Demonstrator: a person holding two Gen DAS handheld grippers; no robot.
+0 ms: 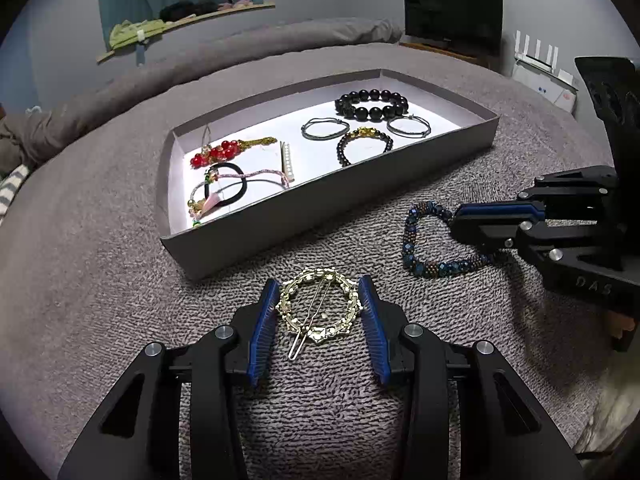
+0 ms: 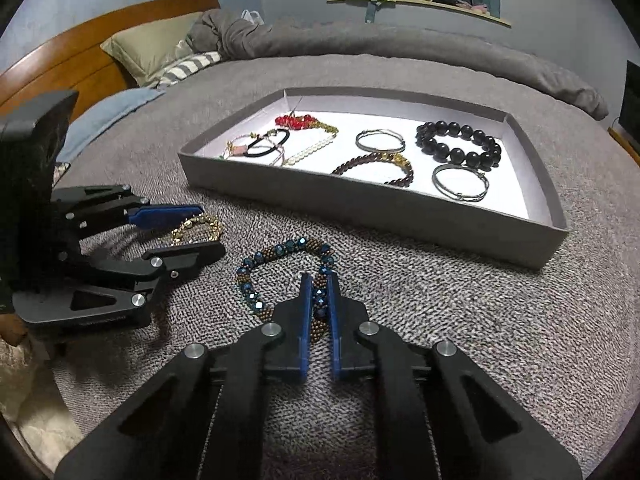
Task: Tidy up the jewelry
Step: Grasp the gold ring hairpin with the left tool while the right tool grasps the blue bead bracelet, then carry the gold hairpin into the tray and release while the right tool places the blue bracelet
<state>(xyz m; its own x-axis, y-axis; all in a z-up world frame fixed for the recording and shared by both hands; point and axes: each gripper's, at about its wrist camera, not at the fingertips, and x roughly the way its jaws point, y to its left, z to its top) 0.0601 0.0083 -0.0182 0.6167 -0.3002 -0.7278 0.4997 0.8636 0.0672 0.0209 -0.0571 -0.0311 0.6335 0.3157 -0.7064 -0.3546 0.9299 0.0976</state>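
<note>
Bed with grey knitted blanket (image 1: 120, 300): fills the near and middle ground of both views and bears everything below.

Grey shallow box (image 1: 280, 224): rests on the blanket, far of both grippers, white inside. On its left side lie a red bead string (image 1: 216, 152), a black hair tie (image 1: 224, 188) and a pearl hair clip (image 1: 287, 166). On its right side lie a black bead bracelet (image 1: 372, 105), two thin wire bangles (image 1: 324, 128) and a dark bead bracelet with a gold charm (image 1: 364, 144).

Right gripper (image 2: 319, 304): black frame, blue pads, angled down toward the blanket. Its jaws are pressed together on a section of the blue and bronze beaded bracelet (image 2: 256, 280), beads showing in the narrow slot between the pads. The rest of the loop lies on the blanket, left and far of the jaws, near the box's front wall. In the left wrist view the raised letters "DAS" read on this gripper's frame.

Left gripper (image 1: 320, 312): same build, also angled down. Its jaws are spread either side of the gold ring-shaped hair clip (image 1: 316, 306), which lies flat on the blanket; the blue pads stand close against its outer edges, and whether they press on it cannot be told.
</note>
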